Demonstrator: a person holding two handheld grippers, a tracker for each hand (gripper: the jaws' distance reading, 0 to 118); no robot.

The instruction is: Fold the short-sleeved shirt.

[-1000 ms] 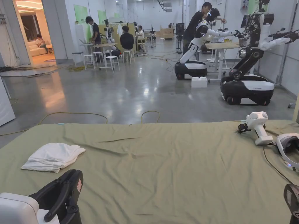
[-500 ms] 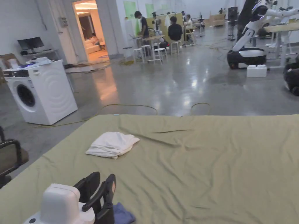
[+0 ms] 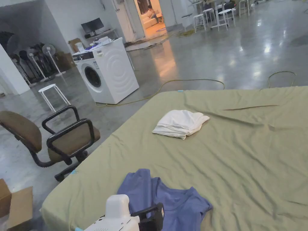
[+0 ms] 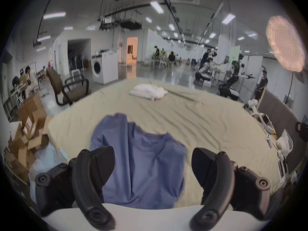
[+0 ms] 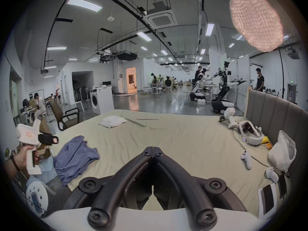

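The bed point(image 3: 246, 168), spread with an olive-green sheet, carries everything here. Its wide middle lies bare and only lightly wrinkled, which looks like the best ground for folding. Near its far left part sits a folded white garment point(image 3: 180, 122), well apart from the work in hand.

The blue short-sleeved shirt point(image 3: 171, 201) lies crumpled at the near left corner of the bed, neckline up and one sleeve bunched toward the left edge; in the right gripper view its lower part seems to hang over the near edge. It is not yet spread, so the step in hand is most likely the first pick-up and flattening.

The left gripper point(image 4: 153, 166) hovers just above the shirt with its jaws released, wide apart, the cloth showing between them and neither jaw pressing on it. The right gripper point(image 5: 153, 148) stays back near the middle of the near edge, jaws clenched together on nothing.

To do this well, I would take the shirt by both shoulders, one gripper on each, pinching one layer of cloth only. Then draw it away from the corner toward the bare middle. Lay it flat with the sleeves spread before any fold, since creases trapped now would likely carry through.
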